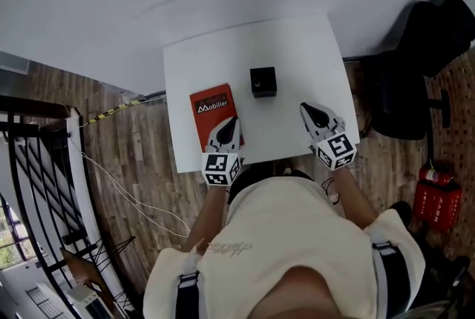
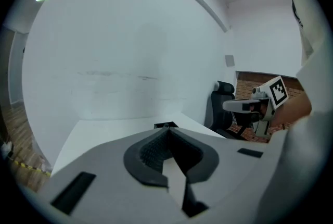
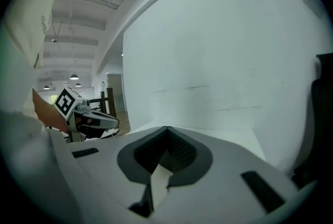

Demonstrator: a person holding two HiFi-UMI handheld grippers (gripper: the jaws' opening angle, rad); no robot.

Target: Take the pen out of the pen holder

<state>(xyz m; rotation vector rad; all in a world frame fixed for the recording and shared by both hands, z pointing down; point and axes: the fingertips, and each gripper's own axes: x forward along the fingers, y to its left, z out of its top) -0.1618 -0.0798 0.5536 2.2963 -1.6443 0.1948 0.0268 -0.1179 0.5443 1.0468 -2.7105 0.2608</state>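
White tabletop [image 1: 297, 43], pen holder [image 1: 263, 81] mid-surface untouched, left gripper [image 1: 231, 122] and right gripper [image 1: 307, 109] clenched empty near its front edge.

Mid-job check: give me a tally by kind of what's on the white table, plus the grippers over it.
Black pen holder: 1
Red booklet: 1
Grippers: 2 (left gripper, right gripper)
Total: 4

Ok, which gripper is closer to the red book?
Left. The left gripper hovers over the near right corner of the red book. The right gripper is well off to that book's right, over the bare white table.
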